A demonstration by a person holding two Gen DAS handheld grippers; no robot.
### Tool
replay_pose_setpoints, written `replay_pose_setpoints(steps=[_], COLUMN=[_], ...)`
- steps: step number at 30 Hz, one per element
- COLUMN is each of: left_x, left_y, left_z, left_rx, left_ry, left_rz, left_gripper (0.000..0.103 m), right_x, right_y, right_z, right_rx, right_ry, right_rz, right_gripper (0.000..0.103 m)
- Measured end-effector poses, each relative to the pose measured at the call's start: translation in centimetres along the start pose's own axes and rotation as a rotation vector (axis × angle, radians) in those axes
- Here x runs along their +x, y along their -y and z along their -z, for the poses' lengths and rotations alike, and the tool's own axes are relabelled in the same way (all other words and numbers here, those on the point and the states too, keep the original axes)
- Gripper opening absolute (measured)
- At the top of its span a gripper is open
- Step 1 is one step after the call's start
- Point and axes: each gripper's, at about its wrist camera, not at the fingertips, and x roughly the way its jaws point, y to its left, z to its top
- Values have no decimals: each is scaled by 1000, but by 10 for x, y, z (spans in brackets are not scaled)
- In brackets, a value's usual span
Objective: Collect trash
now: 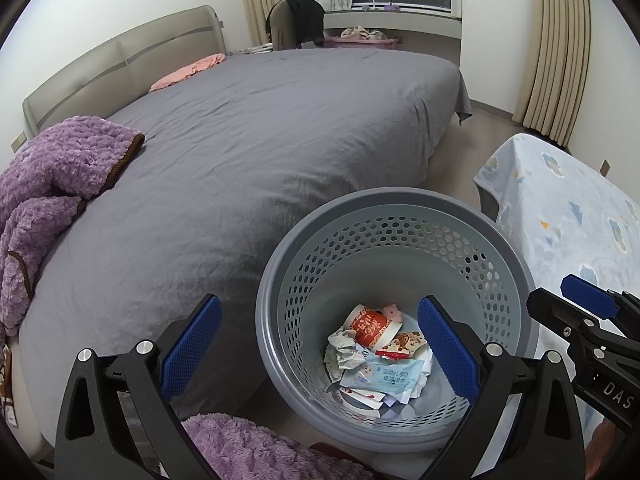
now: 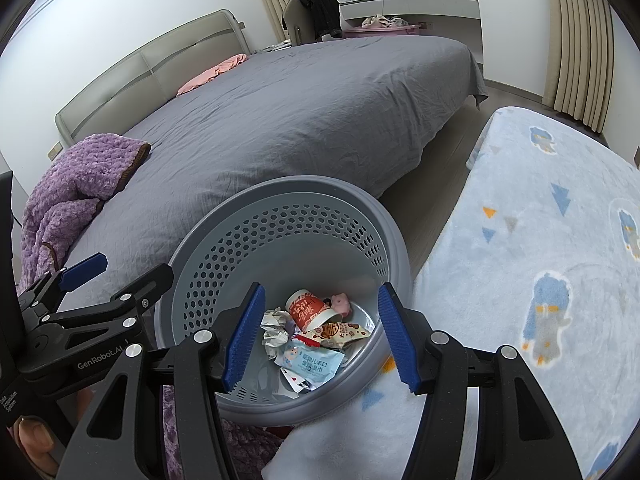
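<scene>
**Both grippers hang open over the half-filled bin**

Widest thing in the room is the big bed under a wrinkled grey sheet point(image 1: 256, 152), and there's a fluffy purple blanket with brown trim point(image 1: 52, 176) heaped on its near corner. On the other side, a pale blue fleece cover printed with cartoon figures point(image 2: 540, 248) lies over something whose shape underneath I can't make out.

Between the two stands the round grey plastic bin with honeycomb holes in its wall point(image 1: 400, 236), just beside the bed's edge. The trash is down at its bottom: a red-and-white paper cup point(image 2: 310, 309) lying on its side, a crumpled white paper ball point(image 2: 276, 330), a small pink toy-like piece point(image 2: 340, 304) too small to identify, a brown-and-white snack wrapper point(image 2: 340, 332), and a light blue wet-wipe pack point(image 2: 314, 364) with printed characters I can't read clearly. More scraps lie under the pile, mostly hidden.

Now the tools. The left gripper point(image 1: 320, 352) has its blue-padded jaws spread wide, nothing between them, framing the bin's near wall. The right gripper point(image 2: 322, 336) has its jaws apart too, pinching nothing, aimed down into the bin's mouth. Neither touches the bin that I can see.

Lettering: "GenRobot.AI" on the left tool's body, and "DAS" on the right one's, cut off at the frame edge. A thumb point(image 2: 34, 440) shows low in the corner.
</scene>
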Motion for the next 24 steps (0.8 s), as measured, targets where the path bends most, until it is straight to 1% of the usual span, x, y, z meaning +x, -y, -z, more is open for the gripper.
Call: replay_pose_setpoints(steps=[24], left_x=[2], left_y=[1], left_z=[2], left_rx=[-6], left_ry=[-7], left_rz=[-2], left_gripper=[96], right_x=[0], right_y=[0], right_z=[0], right_rx=[0], right_ry=[0], right_rz=[0], right_gripper=[57])
